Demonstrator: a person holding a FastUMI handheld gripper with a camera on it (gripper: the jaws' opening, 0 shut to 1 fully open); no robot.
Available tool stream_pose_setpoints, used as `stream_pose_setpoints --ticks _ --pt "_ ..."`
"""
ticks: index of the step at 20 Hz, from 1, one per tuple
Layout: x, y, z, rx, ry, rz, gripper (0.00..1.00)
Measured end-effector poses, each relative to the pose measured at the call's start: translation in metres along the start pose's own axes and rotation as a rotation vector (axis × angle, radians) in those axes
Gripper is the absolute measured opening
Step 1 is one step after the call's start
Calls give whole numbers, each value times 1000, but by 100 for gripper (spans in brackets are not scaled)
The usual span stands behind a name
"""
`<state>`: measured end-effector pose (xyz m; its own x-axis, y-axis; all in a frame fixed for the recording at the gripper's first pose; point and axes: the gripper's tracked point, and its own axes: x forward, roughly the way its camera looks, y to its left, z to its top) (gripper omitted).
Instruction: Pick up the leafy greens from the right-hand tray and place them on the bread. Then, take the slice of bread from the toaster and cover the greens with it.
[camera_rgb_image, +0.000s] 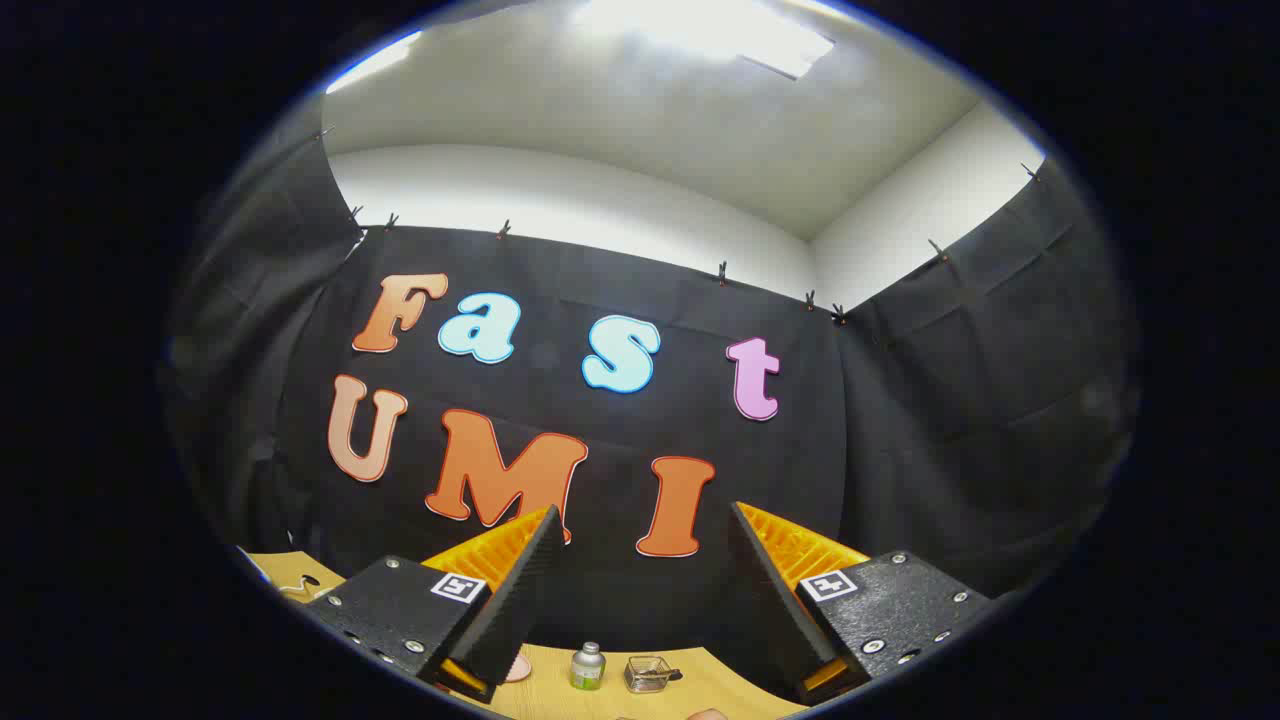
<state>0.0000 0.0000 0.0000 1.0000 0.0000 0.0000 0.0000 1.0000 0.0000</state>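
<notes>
My gripper (645, 512) is held high and points at the booth's black back wall, well above the table. Its two black fingers (520, 590) with orange backing stand wide apart, open, with nothing between them. Down between the fingers, a strip of the wooden table (610, 700) shows.
On the table strip below the fingers stand a small green bottle with a silver cap (588, 667) and a small clear glass container (648, 673). A pinkish round edge (518, 668) peeks out beside the left finger. At the far left lies another piece of table (285, 572).
</notes>
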Motion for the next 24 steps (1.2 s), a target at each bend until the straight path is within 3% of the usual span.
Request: stream_pose_setpoints --ticks 15,24 --pt "0 -29 -30 -9 77 -30 98" --pt "-17 -2 -121 -9 316 94 98"
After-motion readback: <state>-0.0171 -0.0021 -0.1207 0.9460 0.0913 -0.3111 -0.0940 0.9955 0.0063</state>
